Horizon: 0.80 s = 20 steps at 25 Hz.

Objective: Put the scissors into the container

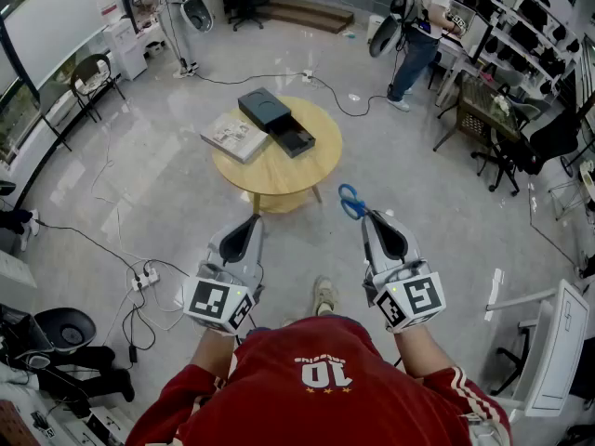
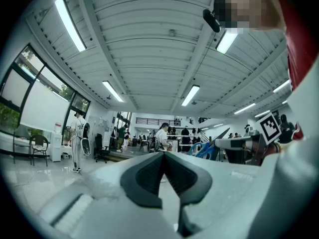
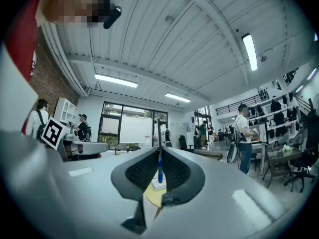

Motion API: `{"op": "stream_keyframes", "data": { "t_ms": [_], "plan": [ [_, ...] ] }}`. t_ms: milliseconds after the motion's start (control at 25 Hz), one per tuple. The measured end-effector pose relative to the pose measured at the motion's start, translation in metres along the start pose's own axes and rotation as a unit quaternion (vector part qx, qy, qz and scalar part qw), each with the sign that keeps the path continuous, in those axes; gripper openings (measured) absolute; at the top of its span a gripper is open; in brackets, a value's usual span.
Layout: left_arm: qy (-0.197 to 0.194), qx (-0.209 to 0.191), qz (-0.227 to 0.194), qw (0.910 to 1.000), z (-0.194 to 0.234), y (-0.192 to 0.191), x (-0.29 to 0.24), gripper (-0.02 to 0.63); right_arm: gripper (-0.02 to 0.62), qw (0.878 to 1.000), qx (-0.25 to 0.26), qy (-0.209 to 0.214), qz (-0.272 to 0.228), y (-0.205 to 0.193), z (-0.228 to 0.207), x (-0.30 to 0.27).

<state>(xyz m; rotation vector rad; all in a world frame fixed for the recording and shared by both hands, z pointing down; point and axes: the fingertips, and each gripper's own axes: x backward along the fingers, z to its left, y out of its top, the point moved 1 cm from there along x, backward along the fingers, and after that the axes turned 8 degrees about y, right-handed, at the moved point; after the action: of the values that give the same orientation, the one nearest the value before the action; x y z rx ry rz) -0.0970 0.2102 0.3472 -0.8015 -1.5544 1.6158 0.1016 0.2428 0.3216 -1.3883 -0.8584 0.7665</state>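
Note:
The blue-handled scissors (image 1: pixel 351 201) stick out of my right gripper (image 1: pixel 365 214), which is shut on them and held in the air short of the round wooden table (image 1: pixel 279 170). In the right gripper view the scissors (image 3: pixel 159 169) show edge-on between the pads, blade upward. The black container (image 1: pixel 277 119), a box with its drawer pulled out, lies on the table beside a book (image 1: pixel 234 136). My left gripper (image 1: pixel 254 219) is shut with nothing in it, level with the right one. In the left gripper view its tips (image 2: pixel 163 153) meet, and the scissors (image 2: pixel 207 149) show to the right.
Cables and a power strip (image 1: pixel 144 280) lie on the floor at the left. A person (image 1: pixel 423 26) stands at the far right near chairs and shelves. A white desk (image 1: pixel 548 342) is at my right. My shoe (image 1: pixel 323 295) shows between the grippers.

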Motion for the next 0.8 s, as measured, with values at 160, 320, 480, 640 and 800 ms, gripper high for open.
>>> {"op": "stream_keyframes", "data": {
  "t_ms": [160, 320, 480, 640, 800],
  "plan": [
    [0.002, 0.002, 0.0, 1.0, -0.0039, 0.0006, 0.0013, 0.002, 0.02, 1.0, -0.003, 0.004, 0.0, 0.0008, -0.0003, 0.0029],
    [-0.001, 0.003, 0.0, 1.0, -0.0049, -0.0008, 0.0031, 0.002, 0.02, 1.0, 0.0, 0.004, 0.002, -0.0009, 0.0029, 0.0045],
    [-0.004, 0.004, -0.002, 1.0, -0.0056, -0.0025, 0.0027, 0.002, 0.02, 1.0, 0.001, 0.003, 0.003, -0.0023, 0.0035, 0.0044],
    [-0.008, 0.006, -0.001, 1.0, -0.0054, -0.0026, 0.0001, 0.002, 0.02, 1.0, -0.007, 0.003, -0.008, 0.0002, 0.002, 0.0047],
    [-0.009, 0.007, 0.002, 0.9999, -0.0026, -0.0042, -0.0043, 0.002, 0.02, 1.0, -0.015, 0.007, -0.015, 0.002, -0.0004, 0.0014]
  ]
}}
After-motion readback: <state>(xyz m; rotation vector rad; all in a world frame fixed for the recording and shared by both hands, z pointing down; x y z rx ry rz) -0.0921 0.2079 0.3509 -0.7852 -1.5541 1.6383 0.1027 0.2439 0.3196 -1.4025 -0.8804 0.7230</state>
